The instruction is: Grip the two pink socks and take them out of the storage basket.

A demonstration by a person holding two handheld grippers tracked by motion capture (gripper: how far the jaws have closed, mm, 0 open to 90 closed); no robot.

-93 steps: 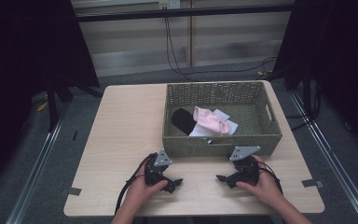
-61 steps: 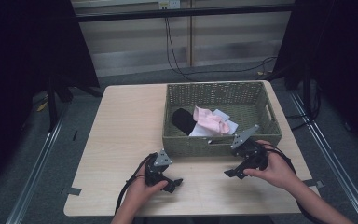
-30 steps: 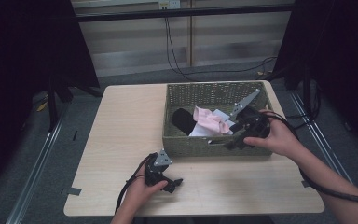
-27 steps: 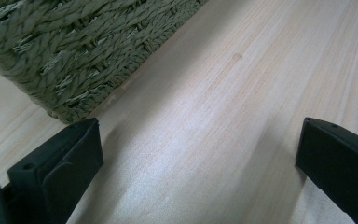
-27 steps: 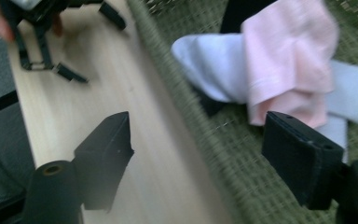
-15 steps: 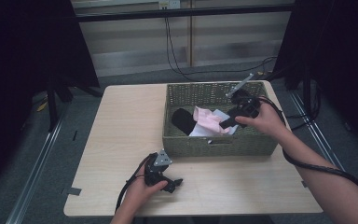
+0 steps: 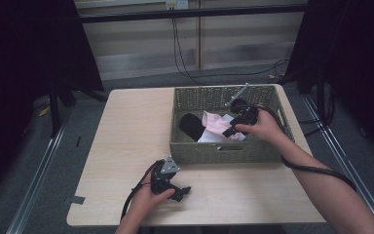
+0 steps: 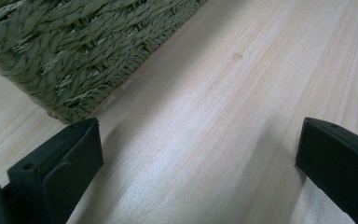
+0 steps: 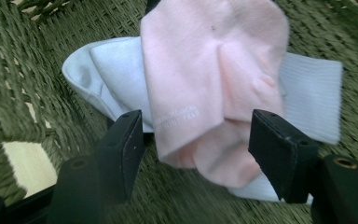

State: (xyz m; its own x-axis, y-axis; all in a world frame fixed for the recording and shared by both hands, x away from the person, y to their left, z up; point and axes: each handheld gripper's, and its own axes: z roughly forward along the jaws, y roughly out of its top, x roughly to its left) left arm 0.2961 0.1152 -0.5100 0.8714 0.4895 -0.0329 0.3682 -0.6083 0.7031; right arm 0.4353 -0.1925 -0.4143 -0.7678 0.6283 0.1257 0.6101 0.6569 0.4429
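While the left gripper (image 7: 181, 191) rested on the bench (image 7: 126, 136) near the front of the green woven basket (image 7: 272, 147), its jaws spread wide over bare wood, the right gripper (image 9: 196, 154) hung inside the basket with jaws open. A pink sock (image 9: 214, 79) lay between those jaws, not yet pinched, on top of a white sock (image 9: 112, 70). A black item (image 7: 191, 126) lay just beside them.

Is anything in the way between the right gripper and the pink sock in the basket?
Nothing visible is. The right gripper is open, one jaw on each side of the pink sock, which lies on top of the white socks in the green basket. Only open space lies between the jaws and the sock.
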